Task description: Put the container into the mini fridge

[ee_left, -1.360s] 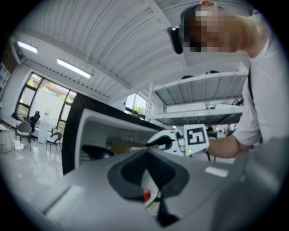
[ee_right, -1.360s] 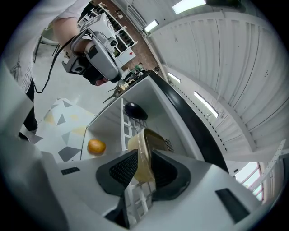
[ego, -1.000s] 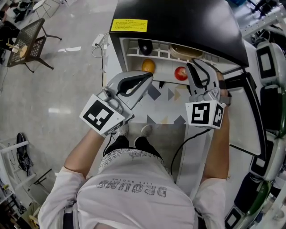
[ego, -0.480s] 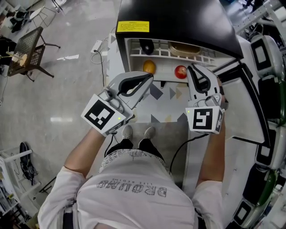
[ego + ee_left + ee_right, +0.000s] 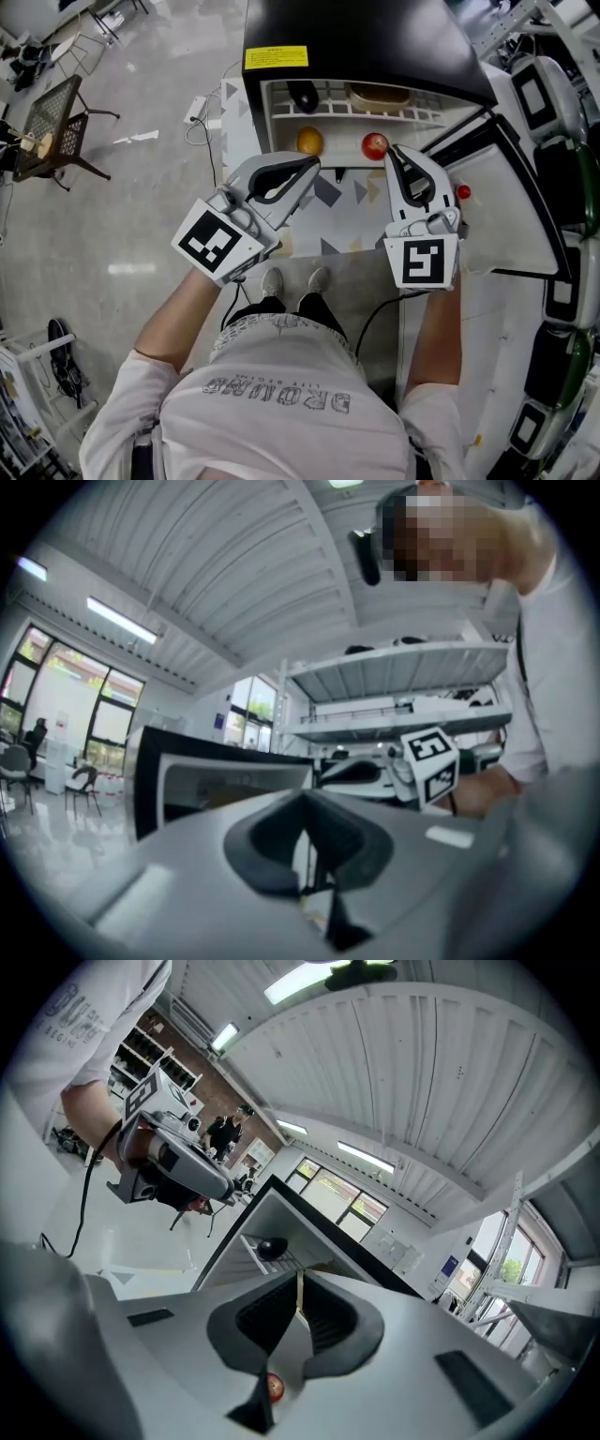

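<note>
Drawn back a little toward the person since a second ago, the right gripper has its jaws pressed together on nothing, as its own view shows. The left gripper, hardly shifted, likewise has its jaws closed and empty. Just ahead of the right jaws' tips and slightly to their left lies a red apple; just ahead of the left jaws lies an orange. Farther beyond both, on the upper wire shelf of the open mini fridge, sits the tan container, with a dark round object to its left. To the right of the right jaws stands the fridge door, swung open.
</note>
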Motion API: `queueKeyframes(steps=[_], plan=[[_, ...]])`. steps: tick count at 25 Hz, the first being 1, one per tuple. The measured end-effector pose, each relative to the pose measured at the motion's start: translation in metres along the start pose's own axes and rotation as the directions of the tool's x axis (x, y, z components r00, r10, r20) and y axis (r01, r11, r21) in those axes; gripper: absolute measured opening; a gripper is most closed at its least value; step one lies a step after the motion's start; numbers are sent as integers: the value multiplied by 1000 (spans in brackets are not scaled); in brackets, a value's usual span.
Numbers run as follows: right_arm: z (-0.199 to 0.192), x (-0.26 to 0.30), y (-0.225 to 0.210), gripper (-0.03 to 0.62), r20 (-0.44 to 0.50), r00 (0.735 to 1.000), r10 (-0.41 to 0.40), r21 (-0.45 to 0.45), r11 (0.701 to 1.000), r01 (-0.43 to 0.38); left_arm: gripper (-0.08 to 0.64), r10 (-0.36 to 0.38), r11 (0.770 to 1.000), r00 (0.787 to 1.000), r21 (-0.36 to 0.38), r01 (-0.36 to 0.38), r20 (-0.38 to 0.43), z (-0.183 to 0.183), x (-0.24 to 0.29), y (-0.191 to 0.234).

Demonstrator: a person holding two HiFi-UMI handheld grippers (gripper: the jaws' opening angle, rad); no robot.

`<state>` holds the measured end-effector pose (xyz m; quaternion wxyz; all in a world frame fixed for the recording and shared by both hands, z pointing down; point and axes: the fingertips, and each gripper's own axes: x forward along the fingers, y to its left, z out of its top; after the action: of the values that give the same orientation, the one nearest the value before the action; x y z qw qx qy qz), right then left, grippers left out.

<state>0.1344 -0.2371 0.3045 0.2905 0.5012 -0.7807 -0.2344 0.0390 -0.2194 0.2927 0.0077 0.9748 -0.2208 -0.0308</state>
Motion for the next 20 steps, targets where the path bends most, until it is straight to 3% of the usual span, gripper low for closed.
queueKeyframes(steps=[13,20], plan=[[10,-28,24,3,42,999,-11,156,988,4,8,-44,999,999,5,44,-8,-2,-13,-11],[13,-44,34,2,67,997,-42,283,959,21,8,-52,999,999,-3,51,-15,-6,-20,-14]])
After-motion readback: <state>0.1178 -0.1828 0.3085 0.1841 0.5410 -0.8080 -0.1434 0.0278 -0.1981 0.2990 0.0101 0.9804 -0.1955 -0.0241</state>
